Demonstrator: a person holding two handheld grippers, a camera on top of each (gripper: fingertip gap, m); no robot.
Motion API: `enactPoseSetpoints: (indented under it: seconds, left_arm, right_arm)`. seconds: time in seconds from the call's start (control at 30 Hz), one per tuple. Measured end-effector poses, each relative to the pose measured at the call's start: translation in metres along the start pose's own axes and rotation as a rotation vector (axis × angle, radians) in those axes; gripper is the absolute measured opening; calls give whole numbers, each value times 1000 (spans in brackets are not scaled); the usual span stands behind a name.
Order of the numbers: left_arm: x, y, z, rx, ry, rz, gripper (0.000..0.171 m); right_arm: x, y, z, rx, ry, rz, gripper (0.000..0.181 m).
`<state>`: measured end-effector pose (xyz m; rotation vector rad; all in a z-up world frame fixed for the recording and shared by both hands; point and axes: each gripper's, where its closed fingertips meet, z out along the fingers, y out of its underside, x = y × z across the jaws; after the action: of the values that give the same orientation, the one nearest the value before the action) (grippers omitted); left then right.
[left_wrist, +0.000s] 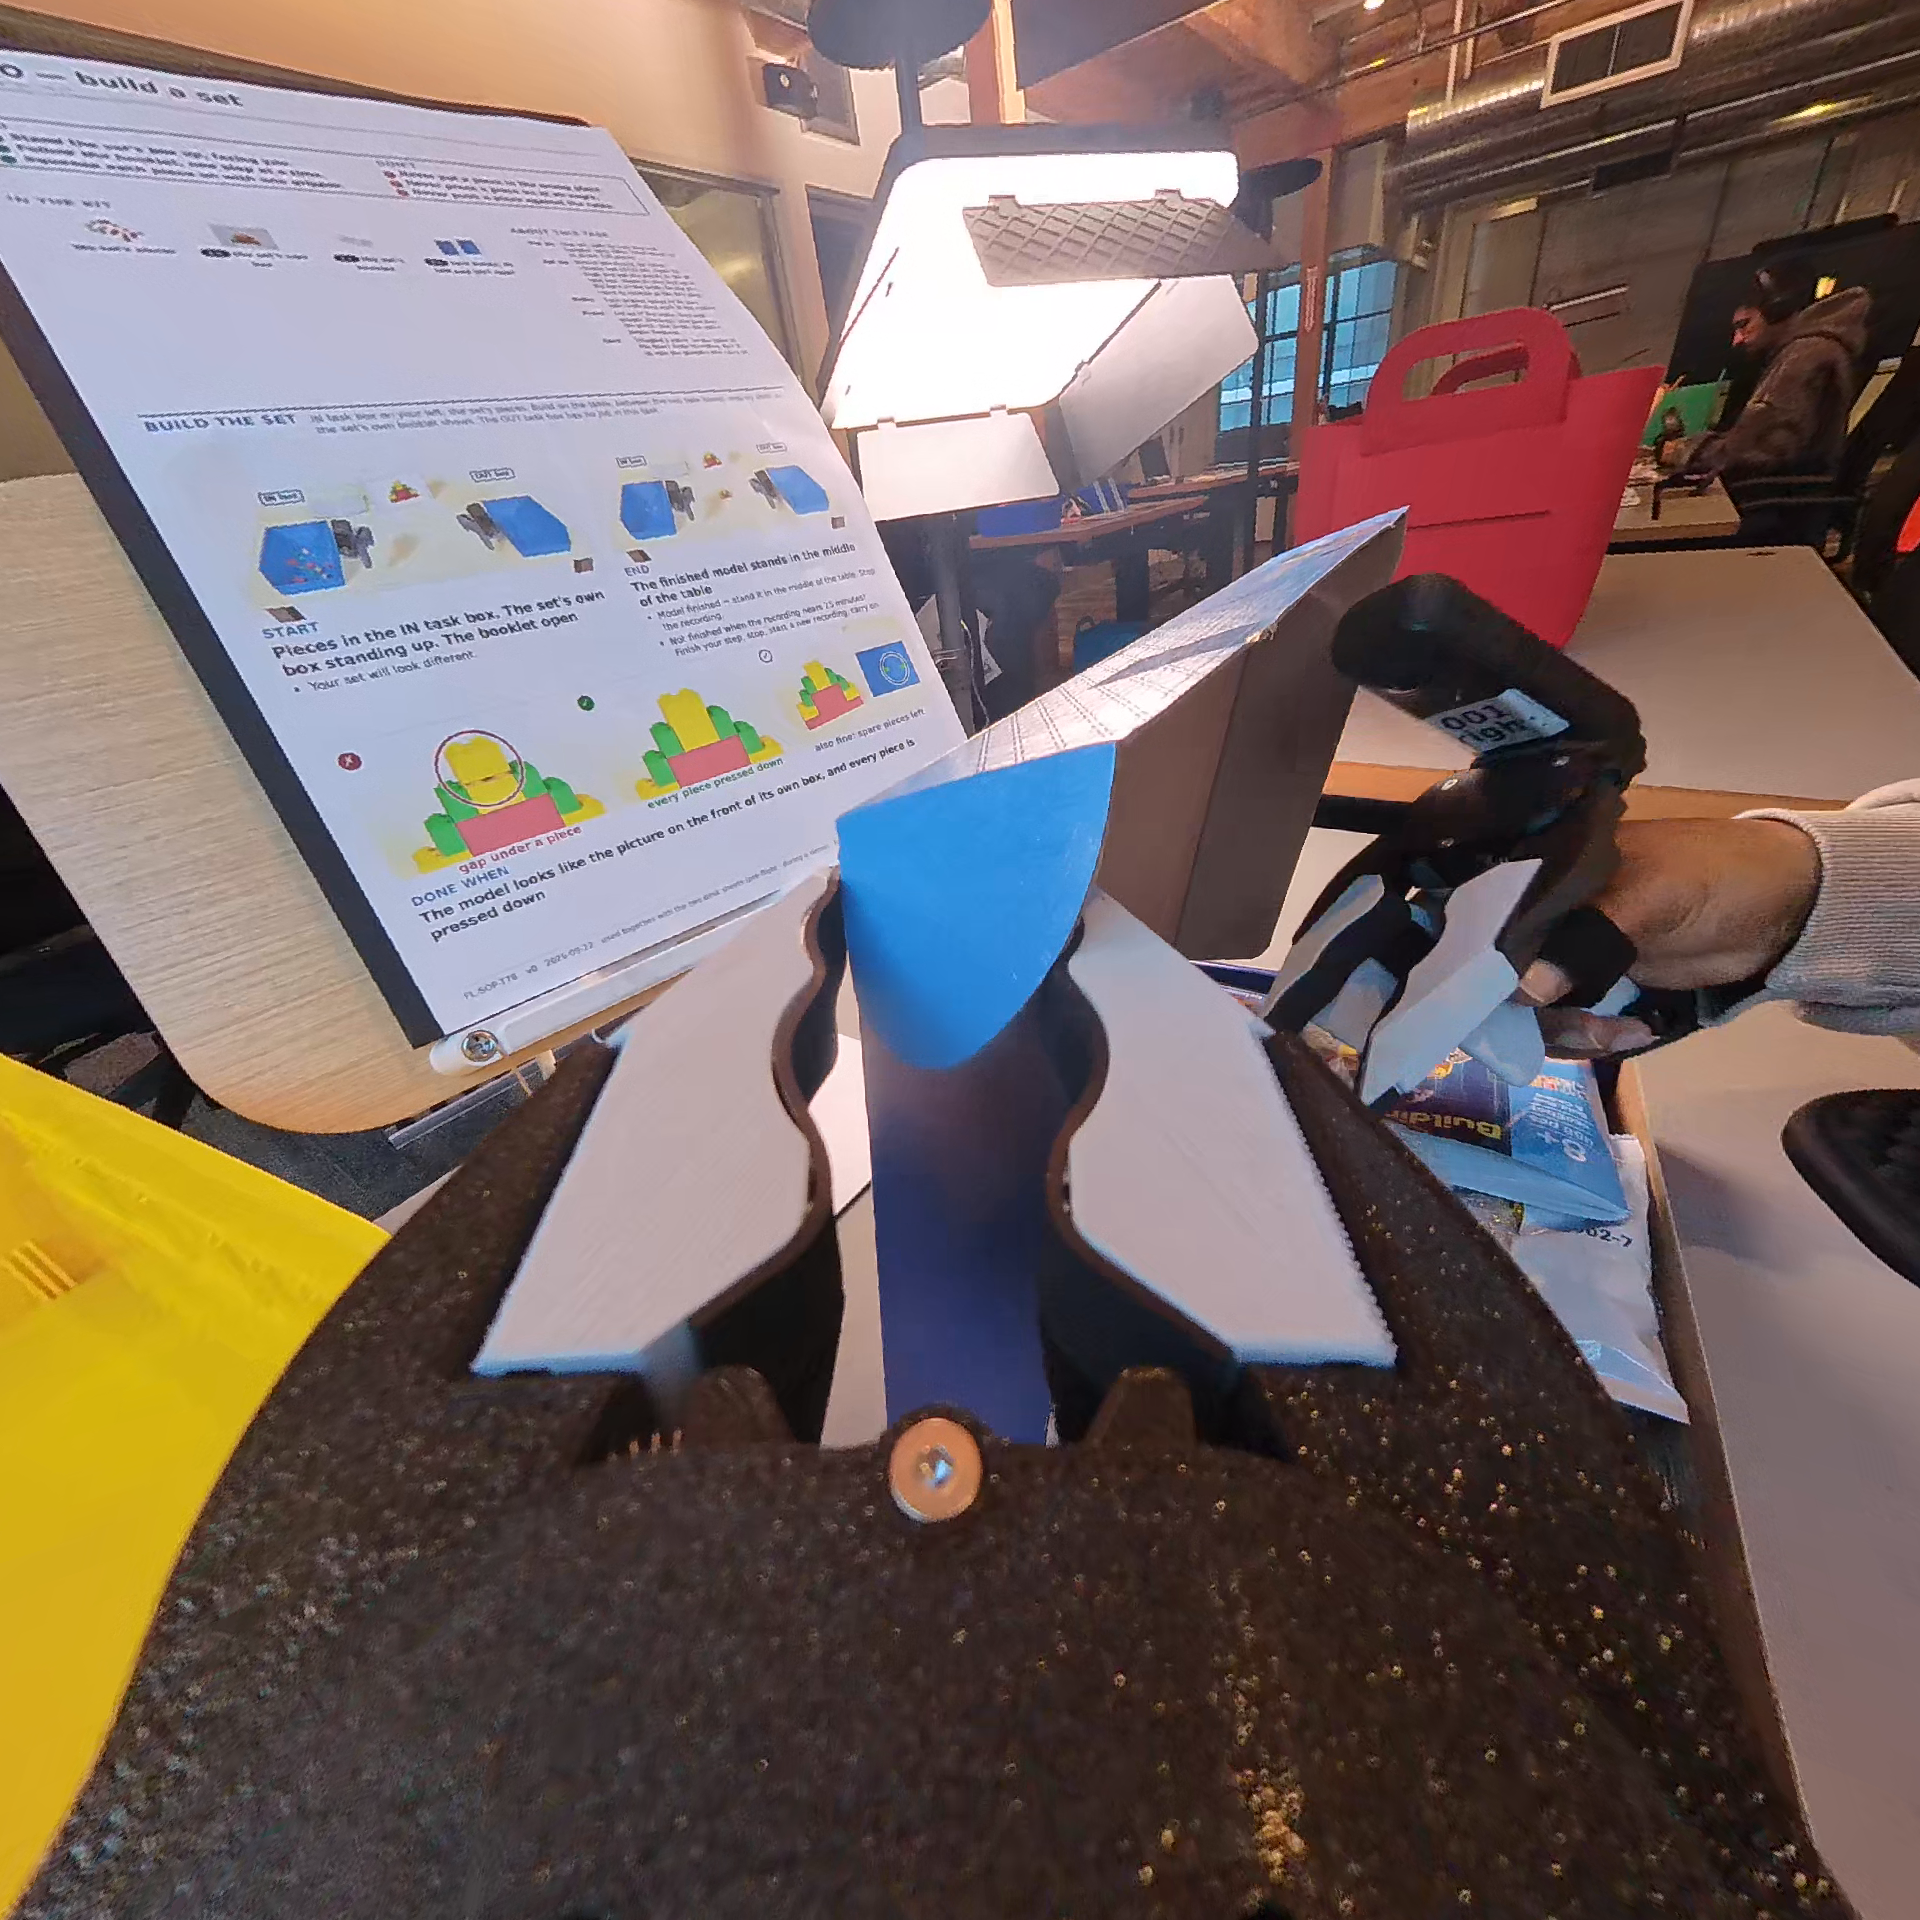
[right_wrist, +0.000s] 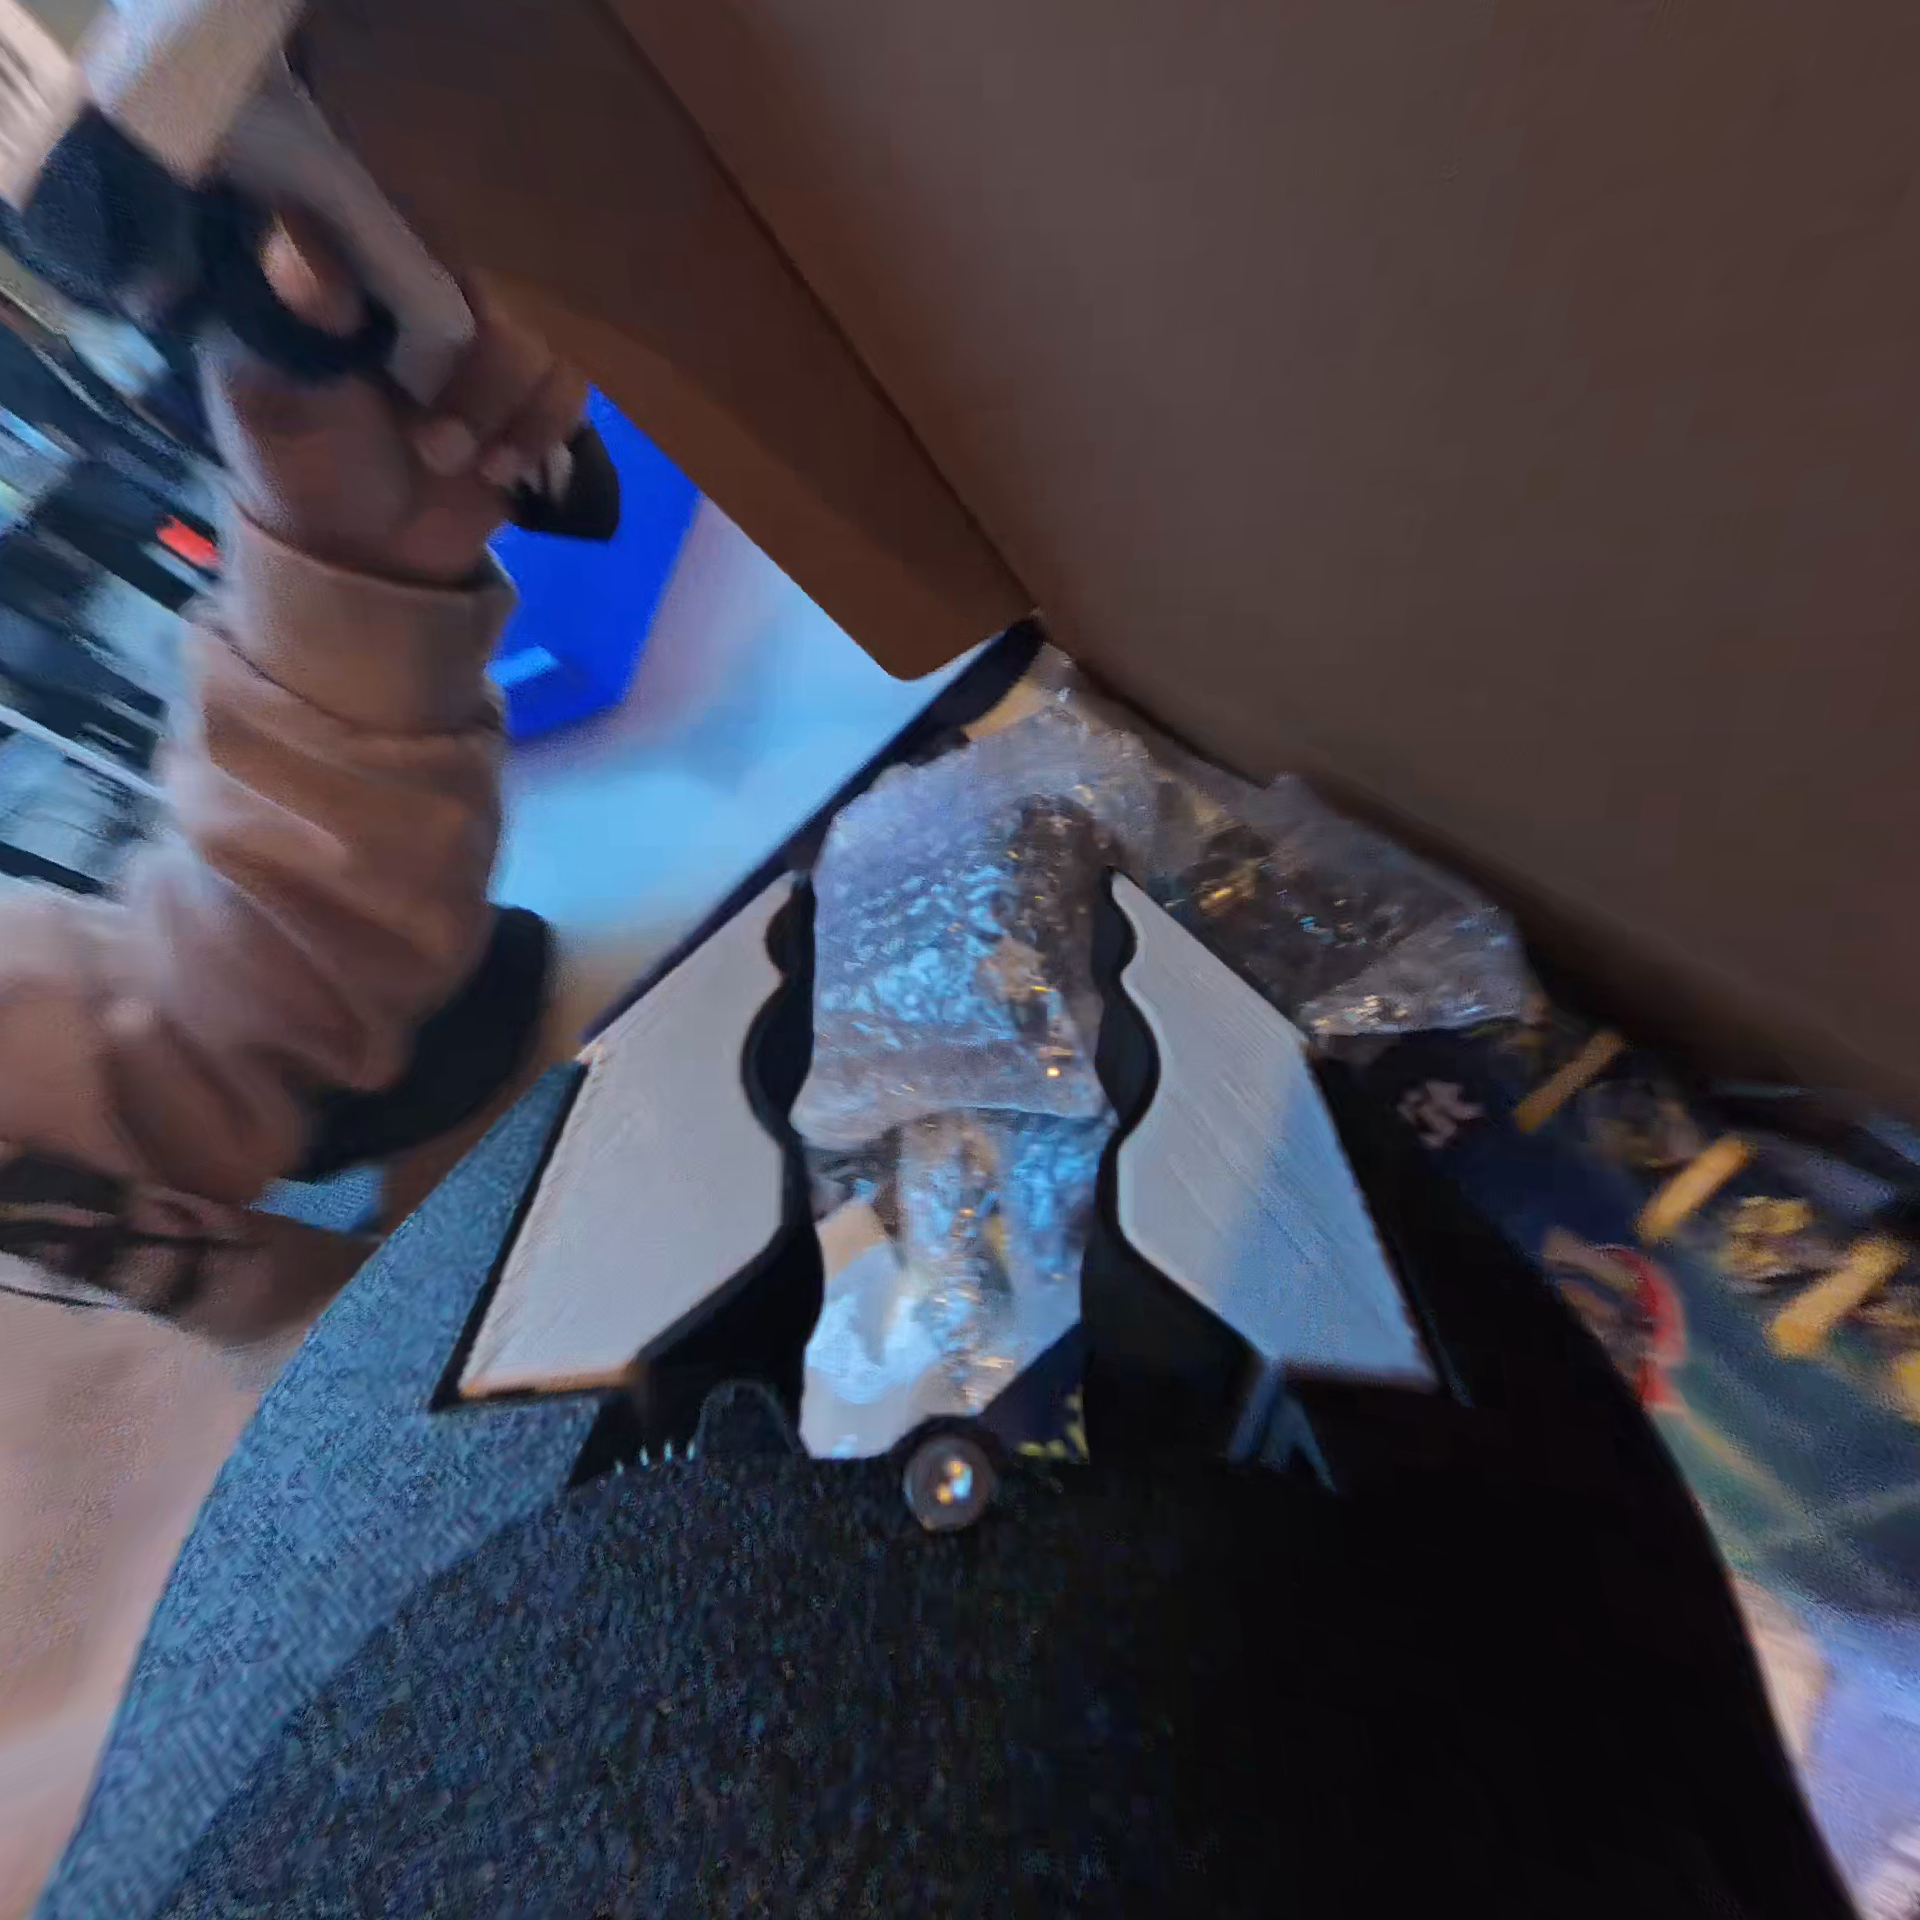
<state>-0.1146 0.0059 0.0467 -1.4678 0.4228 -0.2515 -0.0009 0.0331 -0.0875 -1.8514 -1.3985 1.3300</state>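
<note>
Two grippers work at one cardboard box (left_wrist: 1236, 790) that lies open on a white table (left_wrist: 1787, 1299).

The left gripper (left_wrist: 951, 935) pinches the blue tuck flap (left_wrist: 966, 925) of the box lid between its white fingers (left_wrist: 675, 1143). The flap runs straight along the gripper, from the screw at its base up past the fingertips, and its rounded end points away from the camera. The lid (left_wrist: 1195, 665) goes up from there and to the right, with its long edge slanting toward the far right corner of the table. Its brown inner side faces the right gripper.

In the left wrist view the right gripper (left_wrist: 1382, 997) reaches down into the box from the right, held by a hand (left_wrist: 1683, 914) in a pale sleeve. Under it lie a blue booklet (left_wrist: 1527, 1132) and a white bag (left_wrist: 1590, 1288).

In the right wrist view the right gripper (right_wrist: 961, 894) is under the brown lid (right_wrist: 1351, 364), and its jaws stand a little apart with a clear plastic bag (right_wrist: 935, 987) between them. This picture is blurred, so I cannot tell if the pads really press the bag.

An instruction sheet (left_wrist: 416, 499) stands on a tilted board behind the box, near the far left edge. A yellow bin (left_wrist: 135, 1351) is at the near left, and a red felt bag (left_wrist: 1475, 468) stands far at the right.
</note>
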Motion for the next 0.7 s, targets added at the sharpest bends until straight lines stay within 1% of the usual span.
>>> enactPoseSetpoints:
  seconds: [0.1, 0.13, 0.2, 0.23, 0.3, 0.33, 0.4, 0.43, 0.5, 0.6, 0.63, 0.7]
  left_arm:
    - [0, 0, 0, 7, 3, -11, 36]
    - [0, 0, 1, 9, 3, -13, 36]
    - [0, -1, 2, 13, 2, -17, 36]
    - [1, -1, 2, 14, 2, -19, 36]
    - [1, 0, 1, 9, 4, -14, 36]
    - [2, 0, 1, 4, 5, -9, 36]
    - [2, 0, 0, -7, 4, 7, 36]
    - [2, 0, 0, -11, 4, 16, 36]
    - [2, 1, -1, -15, 4, 27, 36]
    - [2, 1, -1, -12, 15, 22, 36]
    - [2, 1, -1, -10, 18, 21, 36]
    - [2, 0, -1, -3, 24, 17, 36]
  right_arm:
    - [-9, 2, 6, -77, 100, -218, 68]
    - [-11, 7, 12, -136, 132, -279, 79]
    - [-10, 26, 29, -318, 216, -409, 108]
    - [-6, 36, 39, -411, 255, -476, 118]
    - [0, 51, 59, -550, 269, -567, 125]
    - [1, 54, 66, -605, 250, -616, 126]
    - [1, 56, 69, -712, 164, -719, 126]
    - [0, 59, 66, -777, 95, -772, 125]
    - [-9, 69, 52, -902, -99, -892, 124]
    - [-22, 81, 29, -1045, -268, -890, 120]
    - [-25, 85, 24, -1076, -298, -891, 119]
    - [-26, 90, 27, -1101, -293, -893, 120]
